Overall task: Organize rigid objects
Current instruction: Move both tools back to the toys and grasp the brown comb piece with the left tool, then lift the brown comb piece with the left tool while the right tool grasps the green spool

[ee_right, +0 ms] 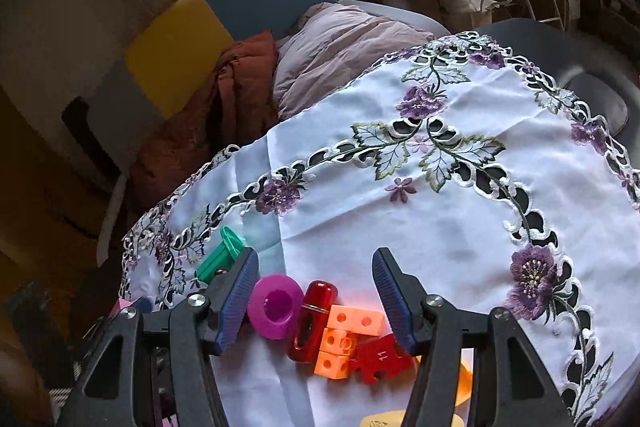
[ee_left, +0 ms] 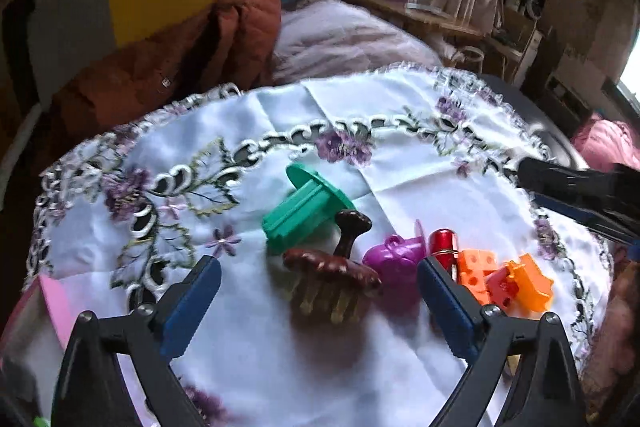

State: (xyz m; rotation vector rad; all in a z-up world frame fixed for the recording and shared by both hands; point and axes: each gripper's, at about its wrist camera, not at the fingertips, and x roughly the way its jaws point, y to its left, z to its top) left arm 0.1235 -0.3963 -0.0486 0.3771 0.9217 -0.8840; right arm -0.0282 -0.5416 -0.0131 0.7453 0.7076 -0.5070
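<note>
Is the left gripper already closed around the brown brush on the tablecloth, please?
No, the left gripper stands open, its blue fingers spread well apart on either side of the brown brush, touching nothing.

An embroidered white tablecloth (ee_left: 420, 171) covers the table. Behind it, a rust-brown jacket (ee_left: 208, 55) lies beside a pale quilt (ee_right: 340, 55).

Round table (ee_right: 592, 67), embroidered white cloth (ee_left: 420, 187) over it; toys clustered on the cloth

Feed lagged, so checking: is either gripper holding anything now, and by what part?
Nothing is held. Left gripper and right gripper both hang open above the toys.
</note>
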